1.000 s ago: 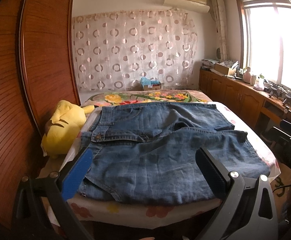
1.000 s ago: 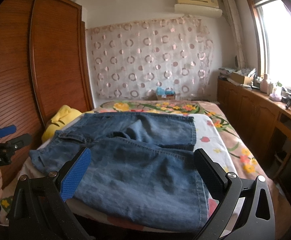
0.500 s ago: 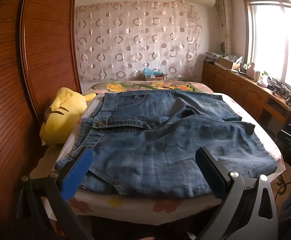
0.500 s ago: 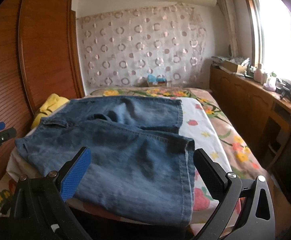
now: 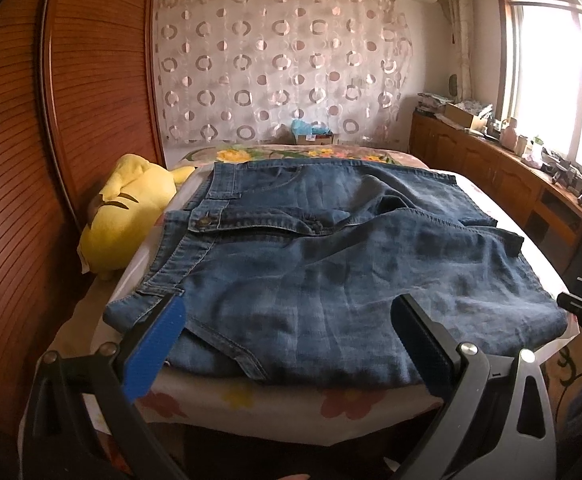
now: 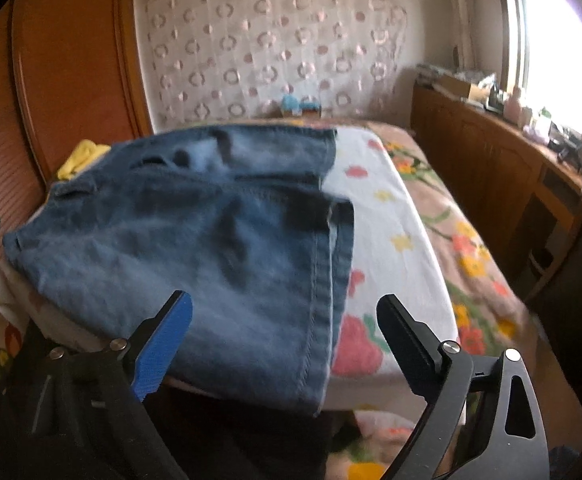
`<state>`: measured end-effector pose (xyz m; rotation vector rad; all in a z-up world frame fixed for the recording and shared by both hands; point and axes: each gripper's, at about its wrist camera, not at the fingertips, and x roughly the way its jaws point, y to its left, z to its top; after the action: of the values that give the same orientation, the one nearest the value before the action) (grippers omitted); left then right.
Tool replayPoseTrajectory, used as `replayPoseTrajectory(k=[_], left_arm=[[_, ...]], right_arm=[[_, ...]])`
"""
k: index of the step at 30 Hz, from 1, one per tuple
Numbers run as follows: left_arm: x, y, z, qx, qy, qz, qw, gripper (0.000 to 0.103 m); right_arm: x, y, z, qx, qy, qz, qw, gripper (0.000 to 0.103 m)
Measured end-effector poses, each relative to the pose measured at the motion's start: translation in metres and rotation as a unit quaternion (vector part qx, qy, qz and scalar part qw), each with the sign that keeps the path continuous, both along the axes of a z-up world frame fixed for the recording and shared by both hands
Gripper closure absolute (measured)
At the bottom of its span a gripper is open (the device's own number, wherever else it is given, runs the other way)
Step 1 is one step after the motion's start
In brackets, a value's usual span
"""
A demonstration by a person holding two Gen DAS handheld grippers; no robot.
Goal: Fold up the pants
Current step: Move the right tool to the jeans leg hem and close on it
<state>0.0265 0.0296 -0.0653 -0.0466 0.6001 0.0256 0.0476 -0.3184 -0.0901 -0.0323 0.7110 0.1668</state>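
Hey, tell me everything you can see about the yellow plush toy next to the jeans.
The yellow plush toy is soft, bright yellow fabric with dark markings sewn on its side. It lies slumped on its side at the left edge of the bed, wedged against the wooden wardrobe. One yellow part reaches toward the waistband of the jeans; actual contact is unclear. In the right wrist view only a yellow sliver shows behind the denim. Neither gripper touches it.

Count: one pair of denim pants (image 5: 331, 272); one yellow plush toy (image 5: 127, 216); two grippers, left gripper (image 5: 287, 320) and right gripper (image 6: 285, 312); one bed (image 6: 391, 240).
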Motion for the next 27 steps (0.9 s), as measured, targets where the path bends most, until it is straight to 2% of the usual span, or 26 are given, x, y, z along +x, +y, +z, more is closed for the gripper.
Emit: replayPoseTrajectory(k=[5,23,26,27], left_arm=[[0.001,0.001,-0.005,-0.001,0.004,0.002,1.0000,0.000],[0.005,0.019,-0.015,-0.009,0.021,0.012,0.9997,0.000],[0.007,0.025,-0.019,-0.012,0.025,0.014,0.9995,0.000],[0.007,0.025,-0.019,-0.012,0.025,0.014,0.9995,0.000]], right_arm=[[-0.002,-0.011,-0.013,0.017,0.029,0.003,0.999,0.016],[0.006,-0.007,-0.032,0.021,0.073,0.015,0.997,0.041],[0.006,-0.004,-0.032,0.016,0.072,0.016,0.997,0.054],[0.007,-0.004,-0.032,0.014,0.073,0.015,0.997,0.066]])
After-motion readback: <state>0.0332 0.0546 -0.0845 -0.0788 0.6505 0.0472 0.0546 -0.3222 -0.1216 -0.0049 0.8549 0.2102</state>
